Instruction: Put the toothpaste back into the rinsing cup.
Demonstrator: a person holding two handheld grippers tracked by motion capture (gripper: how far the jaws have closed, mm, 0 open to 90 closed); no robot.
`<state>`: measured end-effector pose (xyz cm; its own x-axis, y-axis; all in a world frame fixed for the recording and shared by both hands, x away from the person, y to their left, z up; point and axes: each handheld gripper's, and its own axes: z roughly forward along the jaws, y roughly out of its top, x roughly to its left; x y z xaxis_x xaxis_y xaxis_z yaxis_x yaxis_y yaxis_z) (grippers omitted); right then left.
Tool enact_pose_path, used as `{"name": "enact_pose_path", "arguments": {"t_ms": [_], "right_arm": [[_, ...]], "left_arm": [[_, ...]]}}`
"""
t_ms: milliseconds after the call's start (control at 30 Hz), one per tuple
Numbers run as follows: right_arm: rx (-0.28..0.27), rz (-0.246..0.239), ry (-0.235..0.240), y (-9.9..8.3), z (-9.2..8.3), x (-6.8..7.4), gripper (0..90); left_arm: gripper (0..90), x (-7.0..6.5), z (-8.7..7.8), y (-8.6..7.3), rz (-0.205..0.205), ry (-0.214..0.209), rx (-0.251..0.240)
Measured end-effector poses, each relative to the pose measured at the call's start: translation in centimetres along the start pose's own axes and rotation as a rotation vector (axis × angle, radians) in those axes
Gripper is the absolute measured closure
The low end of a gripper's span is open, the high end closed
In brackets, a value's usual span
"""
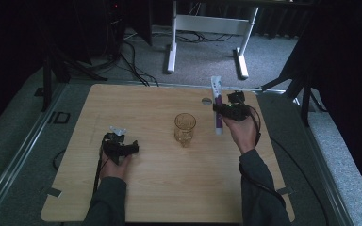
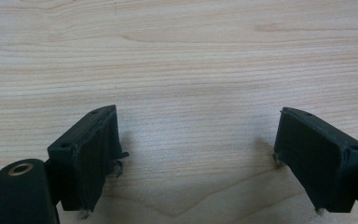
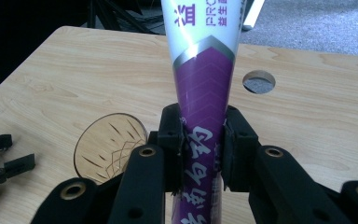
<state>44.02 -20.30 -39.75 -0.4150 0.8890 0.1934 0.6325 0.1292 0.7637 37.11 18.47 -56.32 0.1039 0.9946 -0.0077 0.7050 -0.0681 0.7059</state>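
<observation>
My right claw (image 3: 200, 144) has its two black jaws pressed flat against both sides of a purple-and-white plastic tube (image 3: 204, 93) with printed lettering, holding it at the purple part near its lower end while the white upper part rises up and away from me. From above, that tube (image 1: 217, 101) stands nearly upright over the right side of the pale wooden table (image 1: 165, 188), tilted a little, with my right hand (image 1: 242, 132) wrapped around the claw (image 1: 221, 109) from below and my forearm running in from the near edge in a grey sleeve. Just left of the tube and lower down stands a clear amber drinking glass (image 1: 185, 128) with a cut pattern, apart from the tube; I also see its rim (image 3: 109, 149) beside my jaws. Beyond the tube lies a small round hole (image 3: 259, 81) in the tabletop. My left claw (image 1: 121, 145) rests low over the left side of the table, well apart from the glass, its jaws spread wide with bare wood (image 2: 191, 70) between them and nothing gripped (image 2: 193, 158).
</observation>
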Motion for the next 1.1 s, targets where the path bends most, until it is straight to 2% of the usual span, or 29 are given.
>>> {"name": "enact_pose_path", "arguments": {"t_ms": [633, 1100], "right_arm": [[-0.021, -0.015, -0.008, 0.4, 0.7, 0.5, 73.1], [-0.04, -0.013, 0.006, 0.7, 1.4, 1.0, 73.1]], "left_arm": [[14.2, 0.0, 0.0, 0.0, 0.002, -0.003, 0.0], [14.2, 0.0, 0.0, 0.0, 0.003, -0.003, 0.001]]}}
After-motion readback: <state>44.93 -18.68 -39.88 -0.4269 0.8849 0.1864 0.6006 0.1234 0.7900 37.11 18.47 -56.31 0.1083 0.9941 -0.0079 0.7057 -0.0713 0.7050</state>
